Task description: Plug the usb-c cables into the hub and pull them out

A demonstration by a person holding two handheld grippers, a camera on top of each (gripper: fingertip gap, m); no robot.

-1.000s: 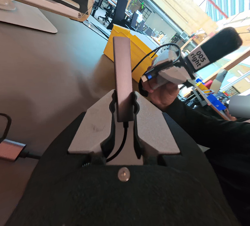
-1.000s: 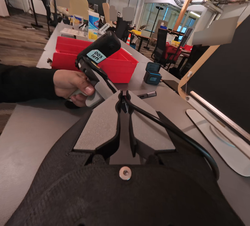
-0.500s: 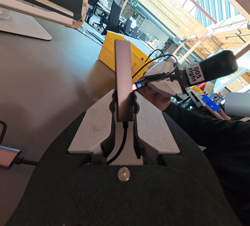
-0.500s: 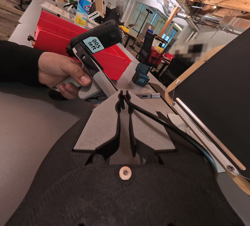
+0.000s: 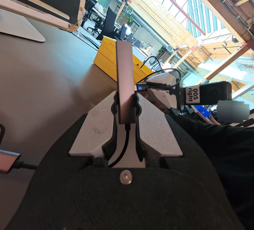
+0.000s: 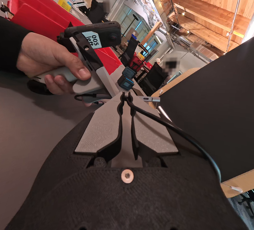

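Observation:
My left gripper (image 5: 125, 99) is shut on a flat grey hub (image 5: 125, 80), which stands up between its fingers with its own black lead hanging down. My right gripper (image 6: 125, 94) is shut on a usb-c cable plug with a blue collar (image 5: 140, 87). In the left wrist view the plug's metal tip meets the hub's right edge; how deep it sits I cannot tell. The black cable (image 6: 165, 124) loops back over my right finger. In the right wrist view the hub's end (image 6: 149, 99) sticks out to the right of my fingertips.
A yellow bin (image 5: 108, 61) stands behind the hub. A monitor foot (image 5: 20, 31) and a dark wood-edged panel (image 6: 206, 113) are near. A second grey adapter on a lead (image 5: 8, 160) lies at the lower left. Red bins (image 6: 41, 15) and a small black box (image 6: 125, 83) are beyond. Only a small space, under 4 cm, lies between the two pairs of fingers.
My right gripper has brought the plug from a gap away up to the hub's right edge. Both grippers have tilted, and the left one still holds the hub.

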